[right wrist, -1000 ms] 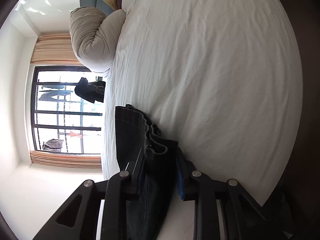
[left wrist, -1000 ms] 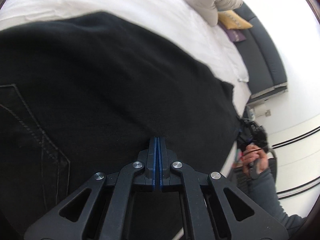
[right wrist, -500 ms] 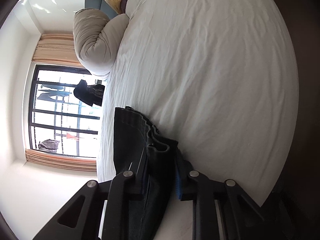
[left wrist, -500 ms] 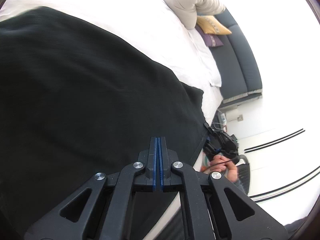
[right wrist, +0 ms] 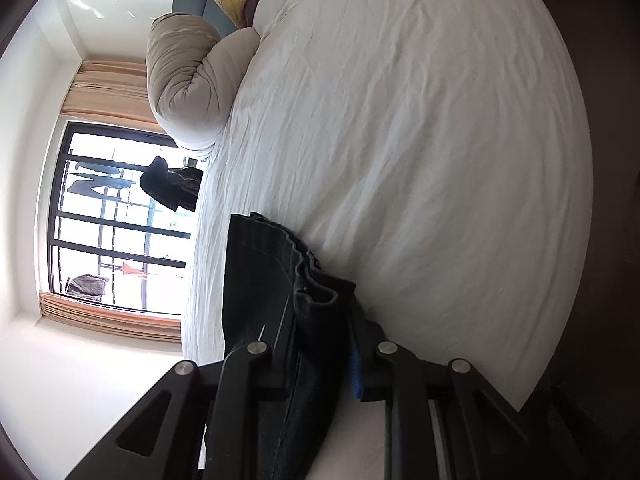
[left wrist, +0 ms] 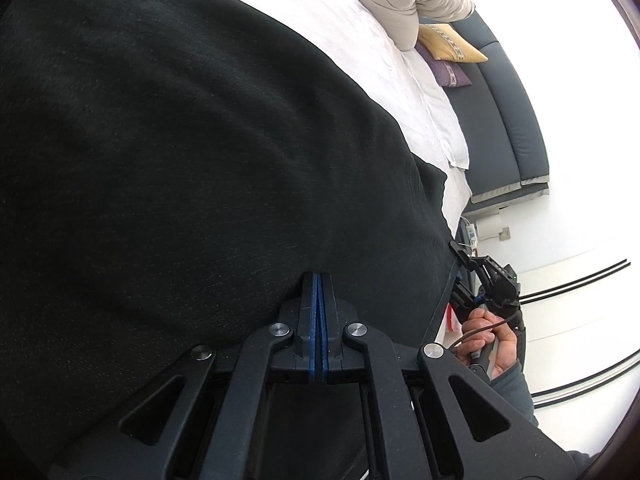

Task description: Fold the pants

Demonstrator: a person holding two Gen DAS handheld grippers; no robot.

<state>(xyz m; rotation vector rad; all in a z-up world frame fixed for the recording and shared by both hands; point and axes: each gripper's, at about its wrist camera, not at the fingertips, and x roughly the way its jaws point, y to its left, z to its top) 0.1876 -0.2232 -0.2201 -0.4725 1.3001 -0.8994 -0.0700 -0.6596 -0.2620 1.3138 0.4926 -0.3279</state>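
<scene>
My left tool has its blue pads pressed together, a thin edge of the black pants seemingly pinched between them; the cloth spreads from 12 to 9 o'clock across the white bed. My right tool is clamped on the bunched waistband, which stands up at 12 o'clock from its jaws. The denim looks heavy and limp but not slippery, so I judge the thick seamed waistband and hems the safest places to hold.
</scene>
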